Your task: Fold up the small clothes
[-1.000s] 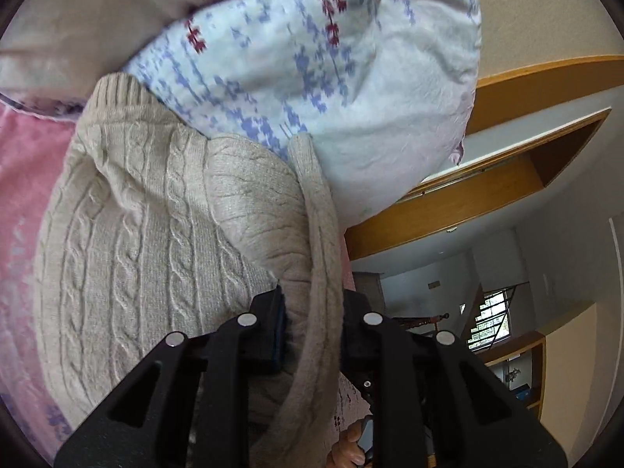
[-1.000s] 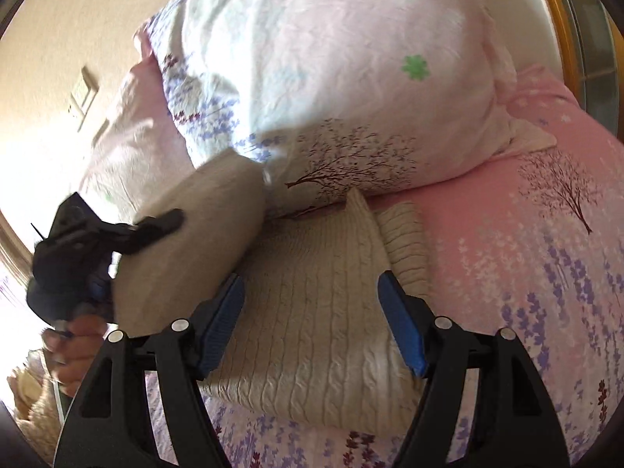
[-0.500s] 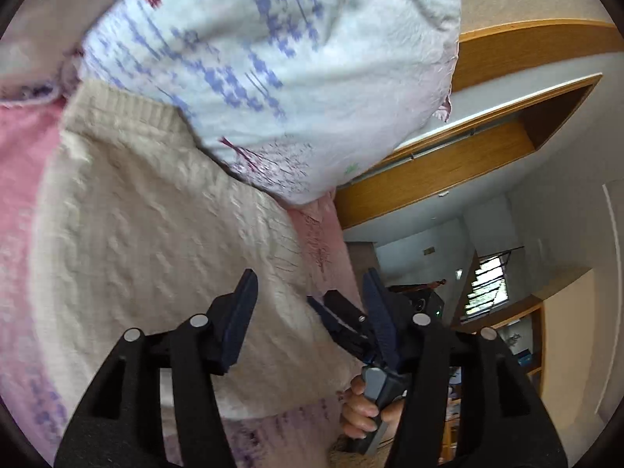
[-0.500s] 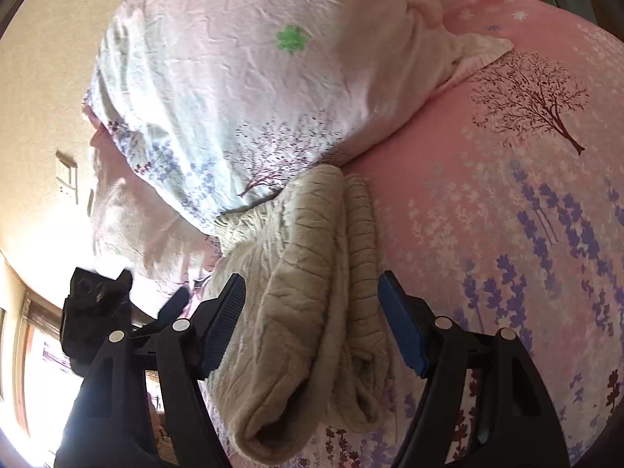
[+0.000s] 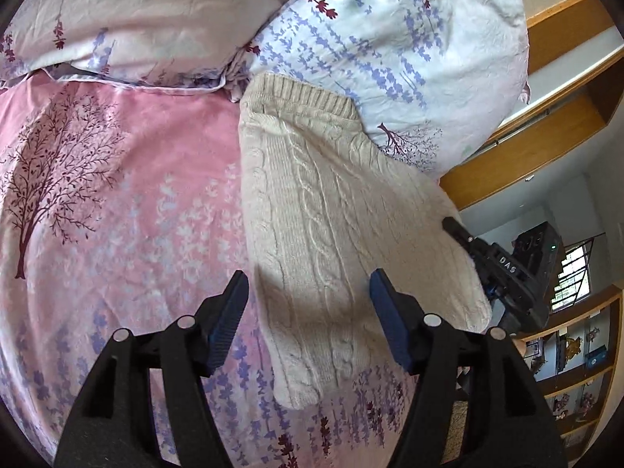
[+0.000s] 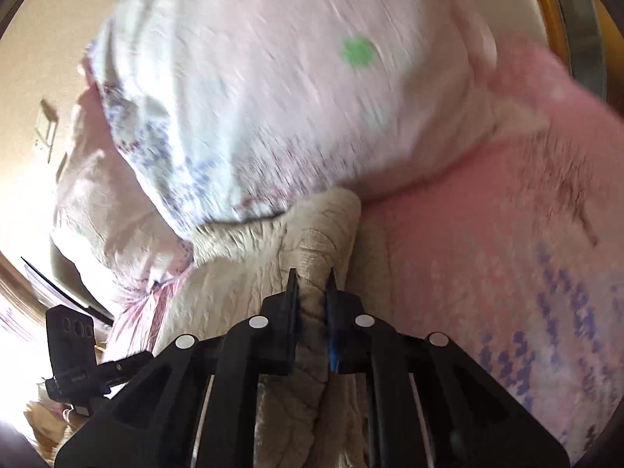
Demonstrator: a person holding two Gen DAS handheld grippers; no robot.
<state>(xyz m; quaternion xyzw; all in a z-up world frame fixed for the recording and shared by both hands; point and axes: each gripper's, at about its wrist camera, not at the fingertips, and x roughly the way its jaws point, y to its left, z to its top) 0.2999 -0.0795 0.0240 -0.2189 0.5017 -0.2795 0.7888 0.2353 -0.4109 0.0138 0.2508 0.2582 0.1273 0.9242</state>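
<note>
**Sweater pinched at one edge, other tool held clear**

Left wrist view: the cream cable-knit sweater (image 5: 331,234) is seen lying on the pink bedsheet (image 5: 117,202), its ribbed end tucked against the floral pillow (image 5: 390,39). It looks folded into a long, narrow shape. The left gripper (image 5: 308,312) is held above the near end with its jaws spread wide and nothing between them; no cloth is touched by it. It is probably kept back so that the fold can be handled from the other side. The right gripper (image 5: 503,269) is seen at the far edge of the knit.

Right wrist view: the picture is blurred by motion. The right gripper (image 6: 311,288) is closed on a thick ridge of the sweater (image 6: 312,241), with the cloth clamped between the two fingers. The ridge is gathered up from the bedsheet (image 6: 487,253), just below the pillow (image 6: 273,97). The grip is judged to be taken for carrying that edge over in a further fold.
</note>
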